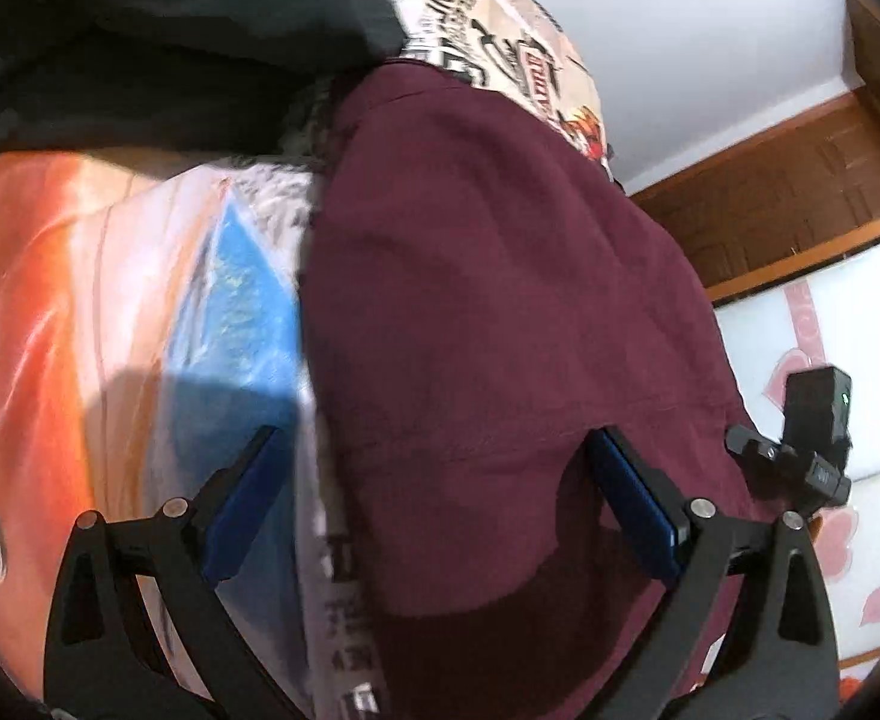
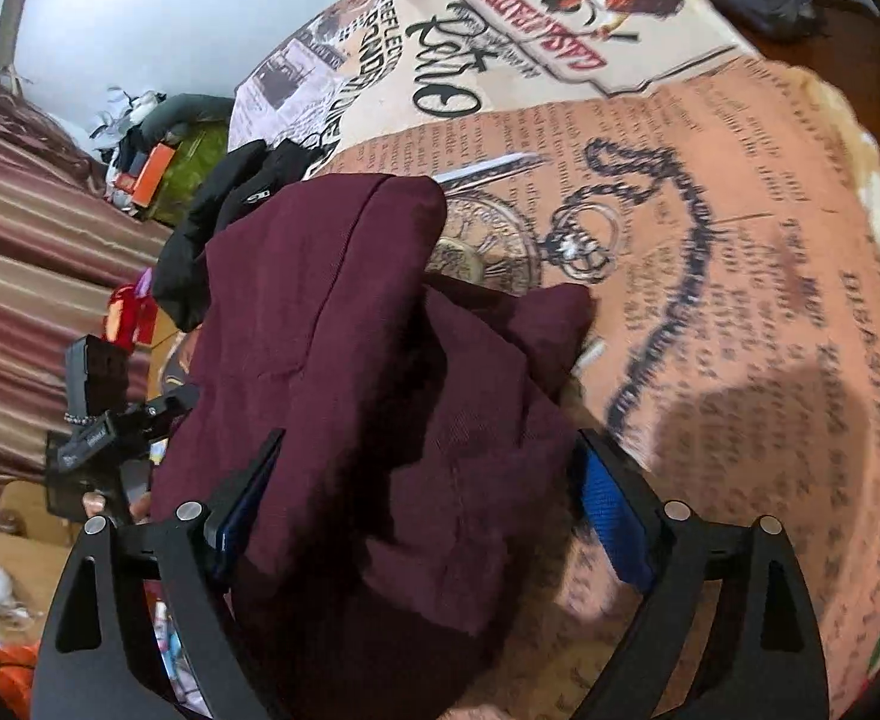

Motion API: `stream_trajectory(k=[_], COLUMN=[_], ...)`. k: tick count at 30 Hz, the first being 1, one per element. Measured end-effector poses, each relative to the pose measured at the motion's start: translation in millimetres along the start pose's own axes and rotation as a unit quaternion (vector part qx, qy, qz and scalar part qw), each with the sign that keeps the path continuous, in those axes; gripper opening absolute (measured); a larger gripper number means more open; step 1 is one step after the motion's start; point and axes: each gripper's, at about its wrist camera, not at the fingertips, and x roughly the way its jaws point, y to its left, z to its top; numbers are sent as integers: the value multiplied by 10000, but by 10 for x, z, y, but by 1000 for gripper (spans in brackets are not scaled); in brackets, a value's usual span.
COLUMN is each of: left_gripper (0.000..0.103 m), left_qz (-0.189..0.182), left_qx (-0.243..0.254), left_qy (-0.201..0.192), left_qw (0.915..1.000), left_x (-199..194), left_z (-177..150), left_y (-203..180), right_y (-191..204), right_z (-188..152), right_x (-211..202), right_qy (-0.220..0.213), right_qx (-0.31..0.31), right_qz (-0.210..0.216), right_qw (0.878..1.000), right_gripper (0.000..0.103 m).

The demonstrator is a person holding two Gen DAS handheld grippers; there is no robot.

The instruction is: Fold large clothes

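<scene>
A maroon garment (image 1: 500, 300) lies on a printed bedspread (image 1: 110, 276). In the left wrist view its left edge runs down the middle and my left gripper (image 1: 434, 450) hangs open just above it, jaws wide apart, nothing between the blue pads (image 1: 638, 492). In the right wrist view the maroon garment (image 2: 350, 360) is bunched in thick folds between the spread jaws of my right gripper (image 2: 428, 456), which is open. The other gripper (image 2: 104, 420) shows at the left in that view.
A black garment (image 1: 158, 30) lies beyond the maroon one, also in the right wrist view (image 2: 218, 222). The newspaper-print bedspread (image 2: 710, 210) stretches right. A striped cover (image 2: 38, 252) and clutter (image 2: 158, 174) lie left. A wooden frame (image 1: 788, 198) stands behind.
</scene>
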Motion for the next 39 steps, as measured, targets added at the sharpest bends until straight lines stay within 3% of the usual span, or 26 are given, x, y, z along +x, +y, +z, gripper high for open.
stream_trajectory(k=[3, 6, 8, 11, 16, 21, 26, 32, 39], left_gripper=[100, 100, 98, 85, 60, 39, 38, 38, 38], left_qz=[-258, -320, -449, -666, -597, -411, -380, -369, -265], left_qx=[9, 99, 183, 36, -58, 506, 1017, 1436, 1576], left_qy=[178, 330, 442, 634, 541, 197, -419, -1282, -2228], left_qw=[9995, 9989, 9978, 9958, 9967, 9977, 9932, 9806, 9617], left_x=[93, 133, 121, 120, -62, -461, -1049, -1887, -2601], left_z=[23, 39, 4, -66, -224, -298, -309, -136, 423], left_y=[-53, -78, -77, -50, -92, -449, -789, -926, -598], right_y=[-43, -19, -13, -76, -41, 239, 564, 1242, 2076], right_z=[77, 114, 115, 86, -40, -126, -128, 116, 708], right_x=[98, 120, 111, 68, -60, -303, -590, -871, -729], right_qy=[201, 360, 446, 438, 158, 63, -287, -854, -1291], right_qx=[153, 133, 153, 396, 554, 343, 47, -654, -1322], right_qz=[355, 287, 337, 510, 515, 479, 488, 564, 754], right_qw=[9991, 9989, 9983, 9970, 9970, 9982, 9984, 9926, 9799], right_gripper=[90, 88, 80, 64, 45, 33, 33, 32, 33])
